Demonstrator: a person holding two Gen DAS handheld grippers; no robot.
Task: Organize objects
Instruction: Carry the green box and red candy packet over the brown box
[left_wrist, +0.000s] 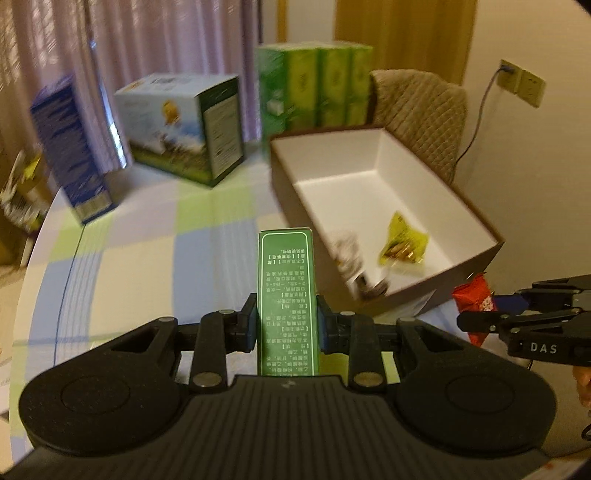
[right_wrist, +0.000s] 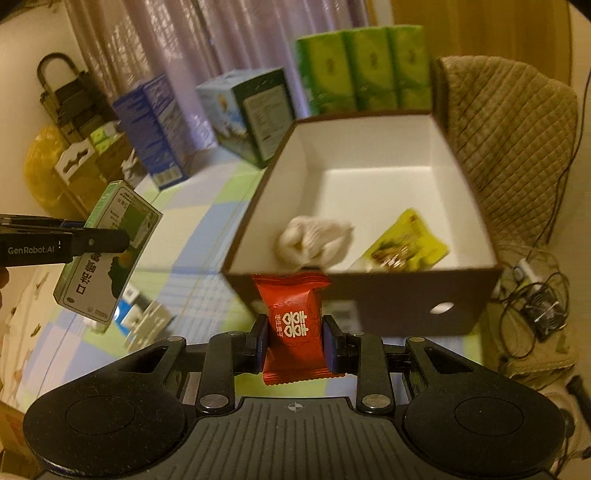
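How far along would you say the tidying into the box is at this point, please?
Partly done: a yellow packet and a white bundle already lie in the open box. The left claw holds a green carton, the right claw a red candy; both remain outside.

"DAS" stands in pale letters on the right gripper (left_wrist: 480, 317), and "GenRobot.AI" on the left gripper (right_wrist: 122, 238). The red candy wrapper (right_wrist: 293, 325) bears a double-happiness sign; the green box (left_wrist: 286, 299) carries Chinese print too small to read.
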